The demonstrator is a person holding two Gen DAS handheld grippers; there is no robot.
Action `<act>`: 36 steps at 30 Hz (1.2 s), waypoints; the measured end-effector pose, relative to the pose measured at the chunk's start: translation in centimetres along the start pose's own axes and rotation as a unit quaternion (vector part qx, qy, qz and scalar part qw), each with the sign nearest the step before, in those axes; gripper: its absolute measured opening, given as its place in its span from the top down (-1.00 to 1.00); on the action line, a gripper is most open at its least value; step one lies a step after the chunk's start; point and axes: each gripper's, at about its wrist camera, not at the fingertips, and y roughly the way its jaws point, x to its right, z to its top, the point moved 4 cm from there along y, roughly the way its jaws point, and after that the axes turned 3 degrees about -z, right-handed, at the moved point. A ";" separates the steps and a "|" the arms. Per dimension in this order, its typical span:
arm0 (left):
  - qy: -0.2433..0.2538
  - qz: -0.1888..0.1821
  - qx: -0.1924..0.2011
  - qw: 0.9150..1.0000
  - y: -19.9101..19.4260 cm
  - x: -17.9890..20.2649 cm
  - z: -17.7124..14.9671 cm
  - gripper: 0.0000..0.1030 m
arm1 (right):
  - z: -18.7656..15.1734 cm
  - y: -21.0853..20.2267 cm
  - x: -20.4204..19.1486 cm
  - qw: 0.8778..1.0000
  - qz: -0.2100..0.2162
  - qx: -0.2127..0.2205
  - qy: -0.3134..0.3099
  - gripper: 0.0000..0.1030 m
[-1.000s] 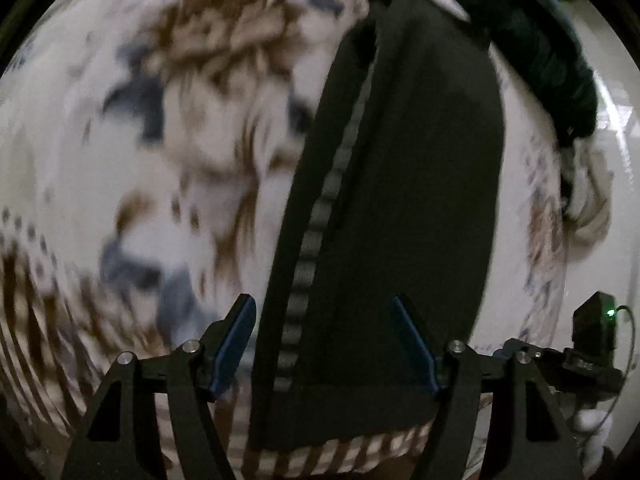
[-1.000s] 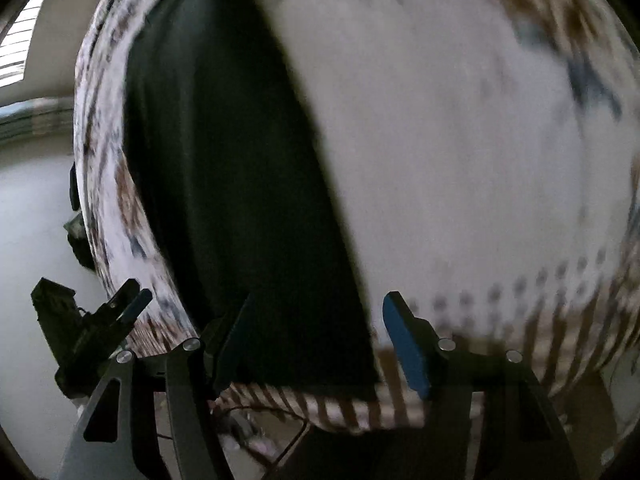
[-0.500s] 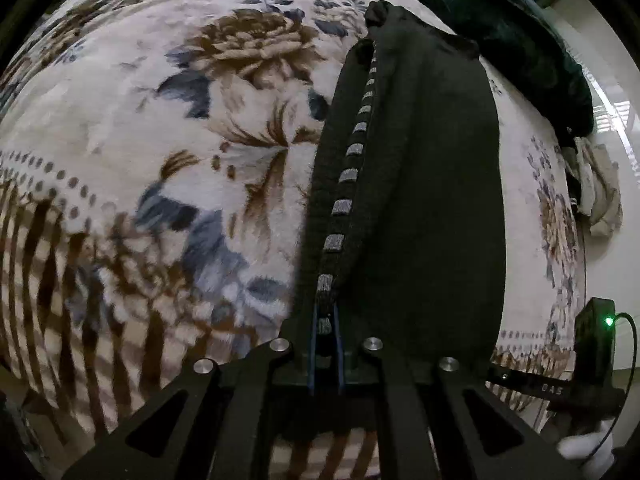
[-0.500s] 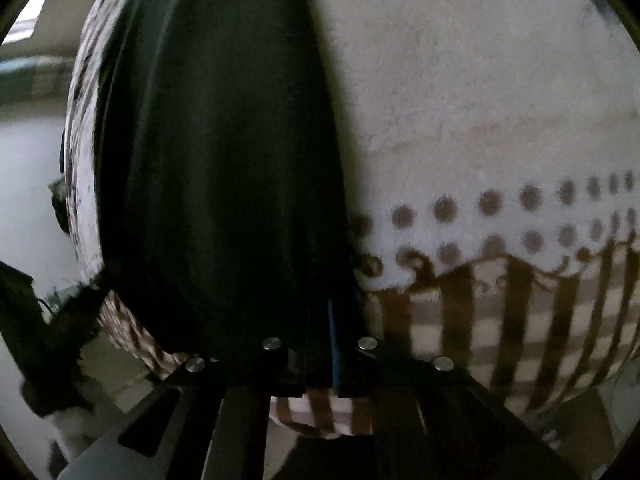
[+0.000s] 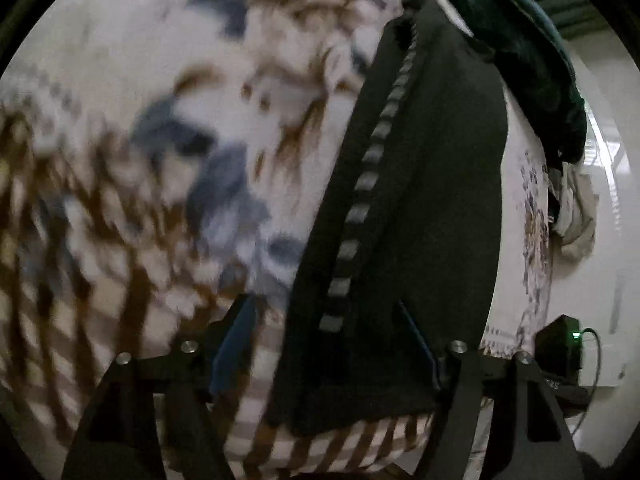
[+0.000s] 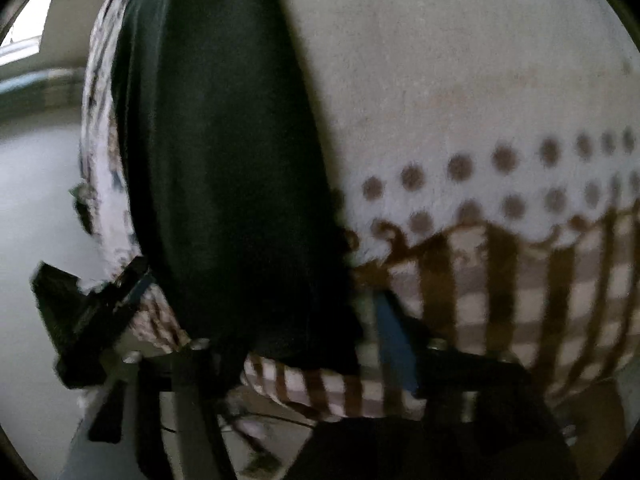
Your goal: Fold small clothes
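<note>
A dark folded garment (image 5: 424, 208) with a grey dashed stripe lies lengthwise on a floral blanket (image 5: 168, 128). My left gripper (image 5: 324, 348) is open, its blue-padded fingers either side of the garment's near end, holding nothing. In the right wrist view the same dark garment (image 6: 224, 168) runs up the left half. My right gripper (image 6: 304, 344) is open over its near edge; the right blue pad (image 6: 394, 340) shows, the left finger is hidden in the dark cloth.
A dark green blanket pile (image 5: 532, 68) and a pale crumpled cloth (image 5: 576, 212) lie at the far right edge. A black device with a green light (image 5: 560, 348) sits right of my left gripper. The other gripper (image 6: 92, 316) shows at the left.
Half a second ago both grippers were shut on the garment's near edge. Both have opened and let it go. The garment lies on the blanket.
</note>
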 end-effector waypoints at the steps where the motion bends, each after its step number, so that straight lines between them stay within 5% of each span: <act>1: 0.000 0.000 -0.013 1.000 0.8 -0.2 -0.2 -0.35 | -0.1 0.7 0.3 1.000 0.015 -0.005 0.008 -0.24; 5: 0.045 0.035 -0.017 0.998 2.2 1.0 -0.6 -0.32 | -0.2 1.7 1.1 0.998 0.057 0.004 0.038 -0.22; 6: 0.054 0.038 -0.017 0.998 2.3 1.7 -0.7 -0.18 | -0.2 1.7 1.3 0.997 0.064 0.010 0.047 0.04; 7: 0.073 0.048 -0.017 0.996 2.2 2.4 -0.9 0.10 | -0.3 1.7 1.6 0.996 0.069 0.011 0.056 0.33; 8: 0.097 0.060 -0.020 0.993 2.1 3.1 -1.2 0.88 | -0.5 1.7 1.8 0.995 0.077 0.010 0.061 0.67; 11: 0.113 0.048 -0.012 0.992 1.1 4.8 -1.7 0.86 | -0.9 0.4 1.8 0.995 0.085 0.024 0.052 0.71; 16: 0.068 -0.013 0.019 0.997 -2.7 6.0 -1.4 0.86 | -1.8 -3.5 -0.1 0.994 0.098 0.050 0.011 0.73; 23: 0.023 -0.092 0.064 0.993 -8.2 8.6 2.5 0.86 | -1.3 -10.4 -3.6 0.985 0.138 0.100 -0.011 0.73; 29: 0.016 -0.154 0.097 0.983 -9.5 13.3 9.9 0.86 | 3.4 -16.2 -8.6 0.973 0.163 0.158 -0.030 0.73; 36: -0.004 -0.209 0.115 0.971 -7.6 17.3 23.4 0.85 | 15.6 -22.0 -15.6 0.956 0.162 0.240 -0.055 0.73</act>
